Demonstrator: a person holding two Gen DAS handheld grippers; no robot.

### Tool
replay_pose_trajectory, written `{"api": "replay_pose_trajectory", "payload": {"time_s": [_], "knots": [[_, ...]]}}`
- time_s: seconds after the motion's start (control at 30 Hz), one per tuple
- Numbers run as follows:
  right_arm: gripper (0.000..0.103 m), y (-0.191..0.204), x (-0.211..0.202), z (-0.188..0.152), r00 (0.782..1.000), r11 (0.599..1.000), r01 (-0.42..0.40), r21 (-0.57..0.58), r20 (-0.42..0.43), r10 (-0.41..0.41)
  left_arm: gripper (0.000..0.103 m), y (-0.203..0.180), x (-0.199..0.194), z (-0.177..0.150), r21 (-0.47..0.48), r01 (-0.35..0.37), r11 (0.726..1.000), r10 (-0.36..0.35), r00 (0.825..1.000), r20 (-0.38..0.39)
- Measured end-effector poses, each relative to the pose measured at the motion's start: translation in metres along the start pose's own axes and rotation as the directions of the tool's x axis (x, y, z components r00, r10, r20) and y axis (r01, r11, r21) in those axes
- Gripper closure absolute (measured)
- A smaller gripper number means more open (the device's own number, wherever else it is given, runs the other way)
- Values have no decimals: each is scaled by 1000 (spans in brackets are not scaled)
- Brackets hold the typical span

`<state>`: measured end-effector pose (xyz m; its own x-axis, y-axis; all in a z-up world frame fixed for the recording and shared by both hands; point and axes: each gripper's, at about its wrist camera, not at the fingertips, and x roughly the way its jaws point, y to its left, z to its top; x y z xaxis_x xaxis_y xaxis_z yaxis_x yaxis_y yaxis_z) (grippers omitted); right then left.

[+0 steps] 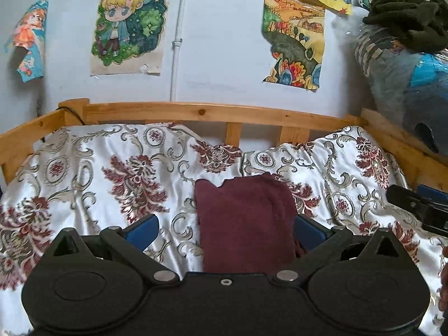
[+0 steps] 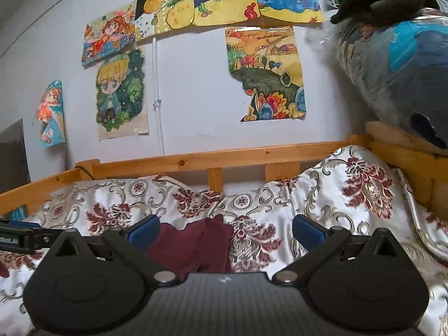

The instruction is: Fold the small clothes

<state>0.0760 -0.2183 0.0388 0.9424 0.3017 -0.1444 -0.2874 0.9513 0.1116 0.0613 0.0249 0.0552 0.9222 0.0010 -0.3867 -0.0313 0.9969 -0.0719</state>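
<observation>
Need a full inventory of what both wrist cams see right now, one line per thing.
Folded cloth: 1, maroon, lying on the bedspread, touched by neither gripper.
Bedspread: 1, white with dark red floral pattern, covering the bed.
Bed rail: 1, light wood, behind the bedspread.
Drawings: several, multicoloured, on the wall.
Pipe: 1, white, vertical on the wall.
Bagged bundle: 1, blue-grey, upper right.
Dark garment: 1, dark green, on the bundle.
Left hand-held gripper: black, blue pads, open.
Right hand-held gripper: same, open.

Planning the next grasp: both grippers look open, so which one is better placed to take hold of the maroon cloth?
Probably the left gripper: the maroon cloth lies centred between its open fingers. The right gripper has it off toward its left finger.
</observation>
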Motion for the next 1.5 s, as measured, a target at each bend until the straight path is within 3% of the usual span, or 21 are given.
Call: {"api": "replay_pose_trajectory", "payload": {"time_s": [0.33, 0.63, 1.5], "knots": [[0, 11, -46, -42, 999, 999, -21, -41, -42, 19, 1, -2, -11, -49, 22, 4, 1000, -3, 1000, -30], [0, 4, -48, -78, 995, 999, 22, -30, -92, -25, 1, -6, -13, -83, 39, -36, 999, 38, 998, -55], [0, 1, -41, -86, 990, 1000, 27, -15, -140, -29, 1, -6, -15, -92, 26, -40, 999, 41, 997, -71]]}}
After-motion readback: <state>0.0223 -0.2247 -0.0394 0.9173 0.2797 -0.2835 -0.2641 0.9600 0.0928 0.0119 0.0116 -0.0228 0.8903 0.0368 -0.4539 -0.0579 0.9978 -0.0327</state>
